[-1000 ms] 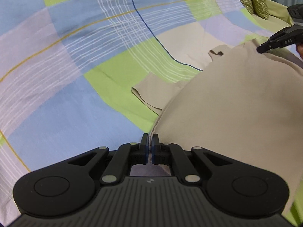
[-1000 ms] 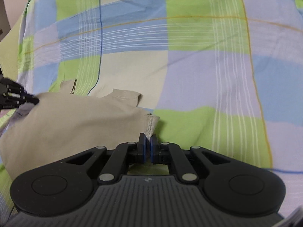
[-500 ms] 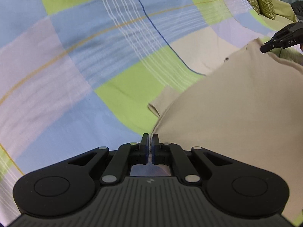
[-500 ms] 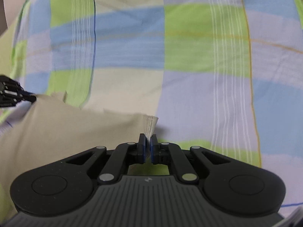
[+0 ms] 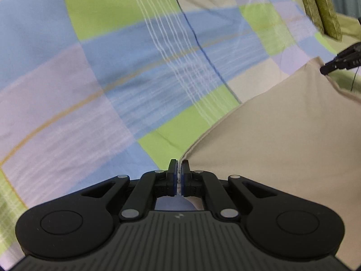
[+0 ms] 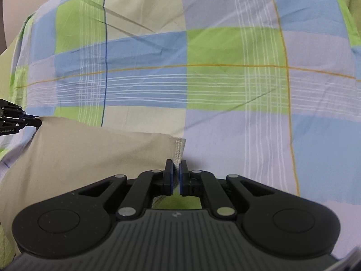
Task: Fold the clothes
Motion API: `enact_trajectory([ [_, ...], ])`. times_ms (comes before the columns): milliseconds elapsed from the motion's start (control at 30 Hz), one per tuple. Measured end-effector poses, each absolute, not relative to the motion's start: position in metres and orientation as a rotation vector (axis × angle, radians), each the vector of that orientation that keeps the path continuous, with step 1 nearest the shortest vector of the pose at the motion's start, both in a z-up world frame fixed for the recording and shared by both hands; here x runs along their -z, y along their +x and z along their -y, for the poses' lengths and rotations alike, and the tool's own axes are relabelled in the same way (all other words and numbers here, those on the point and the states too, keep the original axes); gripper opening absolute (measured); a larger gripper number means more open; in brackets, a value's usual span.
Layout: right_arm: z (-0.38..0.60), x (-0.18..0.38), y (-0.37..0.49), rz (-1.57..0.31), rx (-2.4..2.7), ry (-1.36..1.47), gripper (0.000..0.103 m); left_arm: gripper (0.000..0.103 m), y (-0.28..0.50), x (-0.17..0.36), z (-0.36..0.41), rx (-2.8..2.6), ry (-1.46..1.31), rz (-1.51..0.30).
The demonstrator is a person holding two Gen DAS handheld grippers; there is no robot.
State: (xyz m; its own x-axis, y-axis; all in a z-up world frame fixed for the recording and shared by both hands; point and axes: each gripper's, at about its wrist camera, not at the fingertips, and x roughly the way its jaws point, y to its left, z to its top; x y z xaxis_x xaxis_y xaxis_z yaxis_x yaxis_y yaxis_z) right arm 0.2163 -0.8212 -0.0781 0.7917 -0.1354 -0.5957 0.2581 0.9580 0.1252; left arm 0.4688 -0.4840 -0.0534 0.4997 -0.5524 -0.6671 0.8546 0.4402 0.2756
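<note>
The left gripper pinches one corner of the tan cloth, its jaws pressed tight on the edge. The cloth stretches across above the checked bedsheet to the right gripper, which pinches the other corner, jaws squeezed on the stitched hem.

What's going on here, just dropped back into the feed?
A person is folding a beige garment on a bed covered with a checked sheet, using two handheld grippers. The left gripper is shut on one corner of the garment's edge, and the right gripper is shut on the opposite corner, at a stitched hem. The cloth hangs spread between them, lifted off the sheet at the held edge. Two green patterned cushions sit at the far side.
</note>
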Motion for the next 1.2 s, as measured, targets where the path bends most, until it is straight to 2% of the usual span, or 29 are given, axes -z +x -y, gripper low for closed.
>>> enact_trajectory([
  [33, 0.823, 0.085, 0.220, -0.645, 0.212, 0.206, 0.003, 0.004, 0.472, 0.059, 0.486, 0.916, 0.655, -0.549],
  [100, 0.827, 0.097, 0.225, -0.682, 0.219, 0.218, 0.005, 0.015, 0.476, 0.069, 0.486, 0.883, 0.656, -0.575],
  [233, 0.832, 0.094, 0.207, -0.617, 0.309, 0.248, 0.014, 0.016, 0.477, 0.066, 0.465, 0.813, 0.596, -0.586],
  [267, 0.829, 0.088, 0.198, -0.600, 0.314, 0.252, 0.015, 0.019, 0.474, 0.062, 0.457, 0.807, 0.586, -0.579],
  [333, 0.821, 0.077, 0.177, -0.570, 0.305, 0.282, 0.015, 0.023, 0.454, 0.050, 0.431, 0.810, 0.544, -0.568],
  [400, 0.806, 0.072, 0.155, -0.562, 0.261, 0.346, 0.017, 0.034, 0.425, 0.045, 0.412, 0.830, 0.507, -0.570],
  [433, 0.797, 0.070, 0.140, -0.560, 0.229, 0.389, 0.017, 0.036, 0.407, 0.045, 0.403, 0.843, 0.491, -0.572],
  [533, 0.768, 0.072, 0.103, -0.544, 0.155, 0.506, 0.030, 0.038, 0.345, 0.051, 0.375, 0.920, 0.415, -0.615],
  [600, 0.740, 0.085, 0.073, -0.549, 0.121, 0.585, 0.032, 0.044, 0.318, 0.056, 0.366, 0.937, 0.384, -0.630],
  [700, 0.727, 0.099, 0.059, -0.540, 0.146, 0.650, 0.032, 0.047, 0.292, 0.065, 0.354, 0.938, 0.293, -0.673],
  [767, 0.725, 0.107, 0.053, -0.515, 0.173, 0.716, 0.033, 0.047, 0.285, 0.072, 0.354, 0.928, 0.255, -0.712],
  [833, 0.727, 0.113, 0.057, -0.502, 0.184, 0.763, 0.025, 0.043, 0.285, 0.076, 0.357, 0.928, 0.239, -0.731],
  [867, 0.728, 0.117, 0.059, -0.501, 0.185, 0.794, 0.010, 0.028, 0.287, 0.077, 0.360, 0.934, 0.231, -0.744],
  [900, 0.729, 0.119, 0.061, -0.502, 0.185, 0.810, 0.008, 0.005, 0.289, 0.079, 0.364, 0.934, 0.240, -0.750],
  [1200, 0.725, 0.122, 0.055, -0.566, 0.270, 0.728, 0.003, 0.005, 0.287, 0.085, 0.356, 0.931, 0.301, -0.759],
])
